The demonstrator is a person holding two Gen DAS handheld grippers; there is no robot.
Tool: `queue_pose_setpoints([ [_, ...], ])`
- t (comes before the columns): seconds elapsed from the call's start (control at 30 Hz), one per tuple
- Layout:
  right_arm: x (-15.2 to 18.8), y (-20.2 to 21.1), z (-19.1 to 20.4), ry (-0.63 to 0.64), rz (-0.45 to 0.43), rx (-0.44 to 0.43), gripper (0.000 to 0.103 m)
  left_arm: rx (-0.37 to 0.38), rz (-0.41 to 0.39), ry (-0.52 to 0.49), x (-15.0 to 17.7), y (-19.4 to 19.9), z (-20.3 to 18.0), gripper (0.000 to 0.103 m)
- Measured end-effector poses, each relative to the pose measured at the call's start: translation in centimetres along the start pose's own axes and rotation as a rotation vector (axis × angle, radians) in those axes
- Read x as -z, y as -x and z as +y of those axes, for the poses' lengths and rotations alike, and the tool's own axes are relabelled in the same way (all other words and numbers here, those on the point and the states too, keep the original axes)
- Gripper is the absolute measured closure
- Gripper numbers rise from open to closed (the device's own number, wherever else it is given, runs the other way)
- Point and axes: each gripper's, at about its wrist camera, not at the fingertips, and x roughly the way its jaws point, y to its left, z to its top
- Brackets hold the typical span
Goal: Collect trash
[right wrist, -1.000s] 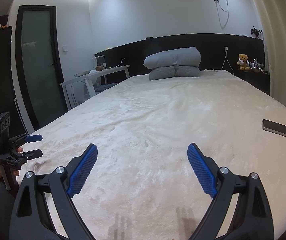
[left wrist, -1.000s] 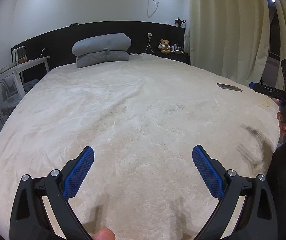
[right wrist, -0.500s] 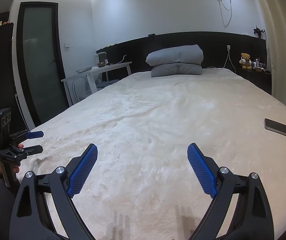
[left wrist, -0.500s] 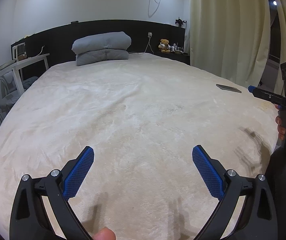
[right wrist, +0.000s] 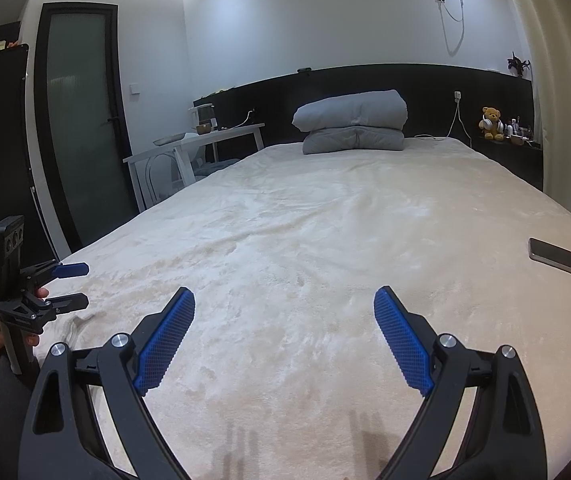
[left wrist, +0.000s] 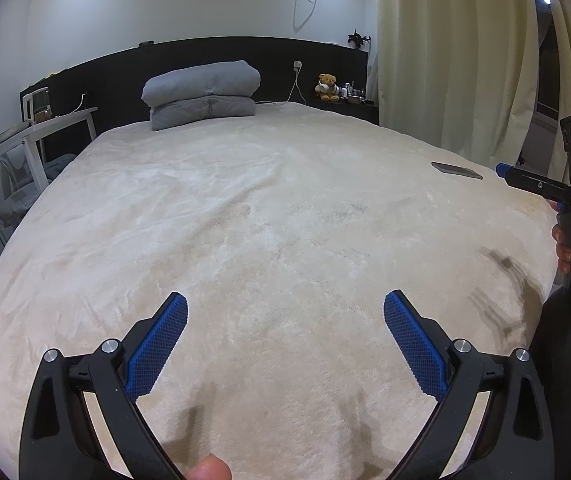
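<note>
broadly, a wide bed (left wrist: pixel 269 216) under a cream plush blanket, filling both views, smooth and bare over most of its top. no trash to be made out anywhere on it, so cannot tell where the task's thing lies or how it looks. at the head, a black headboard (right wrist: pixel 425 84) and a folded grey duvet (left wrist: pixel 201 92) stacked in two rolls. right of the bed, pale curtains (left wrist: pixel 453 52) hanging to the floor. left of the bed, a white tabletop (right wrist: pixel 205 138) carrying a kettle and a bowl, beside a dark frosted door (right wrist: pixel 81 128). near the bed's right edge, a dark phone (right wrist: pixel 560 259) lying flat on the blanket. on the ledge by the headboard, a small teddy bear (right wrist: pixel 491 122) sitting upright. left gripper (left wrist: pixel 284 312) with its blue ribbed fingers (left wrist: pixel 157 352) spread wide, released, grasping nothing, above the blanket. right gripper (right wrist: pixel 284 304) likewise, fingers (right wrist: pixel 401 340) apart and empty. on the right gripper's side, seen from the left wrist, white lettering reading "das".
</note>
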Motion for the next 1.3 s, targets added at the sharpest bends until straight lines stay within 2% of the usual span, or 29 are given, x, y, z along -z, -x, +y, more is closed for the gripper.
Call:
queue_pose_setpoints([
  [1.3, 0.15, -0.5, 0.6, 0.019, 0.02, 0.0, 0.013, -0.011, 0.015, -0.018, 0.44, -0.05, -0.24, 0.006],
])
